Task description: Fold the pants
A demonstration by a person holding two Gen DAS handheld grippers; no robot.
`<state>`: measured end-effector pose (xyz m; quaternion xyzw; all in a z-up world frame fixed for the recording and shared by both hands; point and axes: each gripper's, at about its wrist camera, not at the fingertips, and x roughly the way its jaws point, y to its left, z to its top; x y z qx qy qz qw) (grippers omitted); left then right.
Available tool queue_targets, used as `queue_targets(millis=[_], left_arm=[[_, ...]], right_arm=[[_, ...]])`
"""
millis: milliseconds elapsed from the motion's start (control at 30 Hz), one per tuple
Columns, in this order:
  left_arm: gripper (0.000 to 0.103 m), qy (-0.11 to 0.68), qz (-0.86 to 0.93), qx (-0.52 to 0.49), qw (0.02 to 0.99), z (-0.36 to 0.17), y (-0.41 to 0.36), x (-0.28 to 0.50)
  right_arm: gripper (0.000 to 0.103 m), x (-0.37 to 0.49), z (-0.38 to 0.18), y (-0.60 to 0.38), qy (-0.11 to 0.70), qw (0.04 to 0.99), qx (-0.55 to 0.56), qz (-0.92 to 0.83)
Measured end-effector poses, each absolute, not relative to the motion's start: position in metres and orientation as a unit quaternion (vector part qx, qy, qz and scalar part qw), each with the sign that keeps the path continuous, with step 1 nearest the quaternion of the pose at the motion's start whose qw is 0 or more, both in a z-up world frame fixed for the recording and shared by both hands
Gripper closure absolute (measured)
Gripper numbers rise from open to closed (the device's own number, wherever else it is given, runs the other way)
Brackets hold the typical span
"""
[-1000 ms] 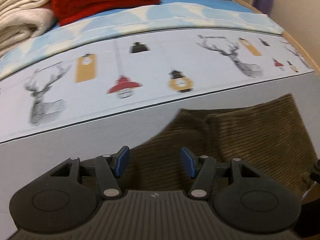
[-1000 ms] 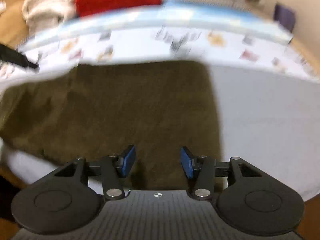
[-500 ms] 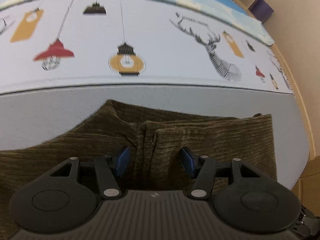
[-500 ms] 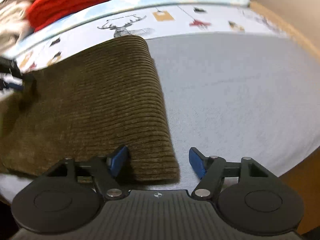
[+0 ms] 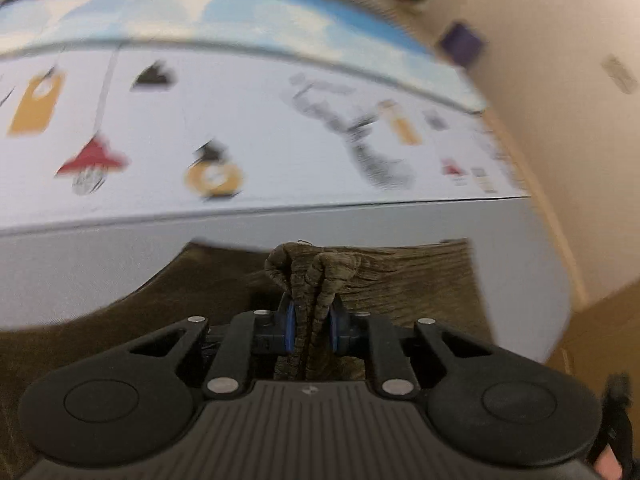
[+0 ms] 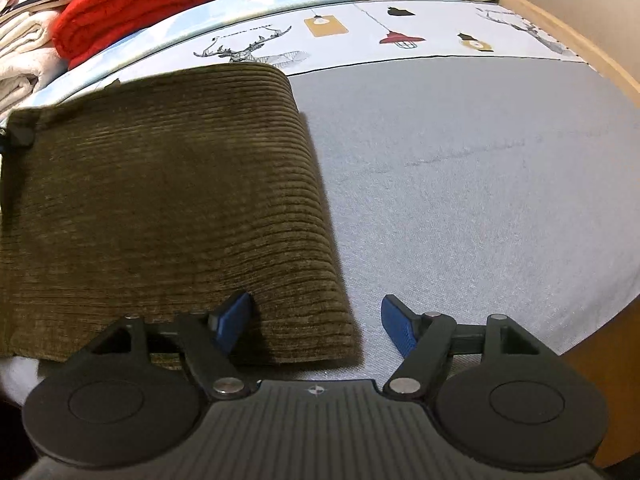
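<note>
Olive-brown corduroy pants (image 6: 160, 200) lie folded on a grey bed sheet (image 6: 480, 180). In the left wrist view my left gripper (image 5: 311, 326) is shut on a bunched edge of the pants (image 5: 312, 276), which rises between the blue pads. In the right wrist view my right gripper (image 6: 316, 320) is open, its jaws straddling the near right corner of the pants, one pad over the cloth and one over the sheet.
A printed cover with deer and lamps (image 6: 360, 36) spans the far side of the bed. A red blanket (image 6: 132, 4) and white towels (image 6: 20, 52) are stacked at the far left. The wooden bed edge (image 6: 592, 52) runs along the right.
My left gripper has closed on the pants edge and lifted it, with the view swinging up. My right gripper has stayed open at the pants corner, moving slightly closer.
</note>
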<state>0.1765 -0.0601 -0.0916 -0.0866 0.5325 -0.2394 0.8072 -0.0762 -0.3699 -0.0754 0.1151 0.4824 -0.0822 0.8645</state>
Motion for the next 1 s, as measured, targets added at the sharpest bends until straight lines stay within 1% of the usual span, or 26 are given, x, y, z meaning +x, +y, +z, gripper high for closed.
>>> queue_targets(millis=[33,67,133,200,233,267,300,367,433,467,500,533,600,667,733,767,800,833,900,1000], left_arm=[[0.080,0.544,-0.223,-0.078,0.805,-0.099,-0.062,0.181],[0.079,0.549,-0.198,-0.048,0.811,-0.104,-0.067,0.183],[0.079,0.525,-0.180,0.006,0.832,-0.097,-0.071,0.178],[0.079,0.484,-0.204,0.031,0.850,-0.079,-0.074,0.161],[0.079,0.474,-0.228,0.030,0.850,-0.074,-0.075,0.154],[0.079,0.471,-0.262,0.033,0.841,-0.072,-0.078,0.145],[0.078,0.477,-0.287,0.043,0.829,-0.075,-0.082,0.138],[0.074,0.511,-0.330,0.096,0.787,-0.095,-0.097,0.124],[0.066,0.549,-0.335,0.179,0.744,-0.127,-0.111,0.109],[0.056,0.555,-0.329,0.232,0.728,-0.143,-0.115,0.099],[0.054,0.535,-0.335,0.250,0.734,-0.143,-0.114,0.092],[0.054,0.520,-0.335,0.254,0.743,-0.135,-0.114,0.090],[0.055,0.512,-0.337,0.211,0.762,-0.120,-0.107,0.091],[0.055,0.502,-0.373,0.177,0.760,-0.109,-0.102,0.085],[0.055,0.515,-0.400,0.208,0.729,-0.121,-0.108,0.073],[0.052,0.525,-0.394,0.256,0.710,-0.136,-0.113,0.065],[0.049,0.510,-0.387,0.289,0.712,-0.142,-0.114,0.059],[0.045,0.492,-0.383,0.301,0.721,-0.139,-0.114,0.056],[0.045,0.470,-0.369,0.290,0.748,-0.123,-0.107,0.058],[0.045,0.432,-0.348,0.239,0.797,-0.097,-0.083,0.062]], right_arm=[[0.030,-0.075,-0.075,-0.369,0.482,0.865,0.114,-0.082],[0.031,-0.074,-0.075,-0.369,0.483,0.864,0.111,-0.083],[0.032,-0.073,-0.073,-0.368,0.484,0.864,0.105,-0.086],[0.043,-0.074,-0.071,-0.368,0.482,0.865,0.108,-0.083],[0.045,-0.074,-0.069,-0.367,0.480,0.867,0.110,-0.080],[0.050,-0.075,-0.068,-0.365,0.479,0.868,0.109,-0.075],[0.050,-0.075,-0.068,-0.363,0.478,0.869,0.103,-0.075],[0.050,-0.074,-0.067,-0.360,0.478,0.870,0.094,-0.077],[0.050,-0.074,-0.066,-0.361,0.479,0.869,0.099,-0.081],[0.051,-0.074,-0.063,-0.362,0.476,0.869,0.102,-0.086],[0.051,-0.075,-0.059,-0.362,0.469,0.872,0.102,-0.094],[0.051,-0.076,-0.056,-0.362,0.460,0.877,0.099,-0.102],[0.049,-0.078,-0.053,-0.363,0.454,0.879,0.093,-0.114],[0.049,-0.075,-0.061,-0.363,0.476,0.867,0.089,-0.117],[0.049,-0.075,-0.066,-0.361,0.484,0.862,0.085,-0.122],[0.049,-0.074,-0.065,-0.360,0.483,0.863,0.081,-0.124],[0.048,-0.073,-0.063,-0.358,0.484,0.863,0.077,-0.125],[0.047,-0.073,-0.059,-0.357,0.481,0.864,0.076,-0.125],[0.048,-0.074,-0.046,-0.355,0.464,0.873,0.070,-0.136],[0.047,-0.076,-0.016,-0.347,0.420,0.897,0.051,-0.130]])
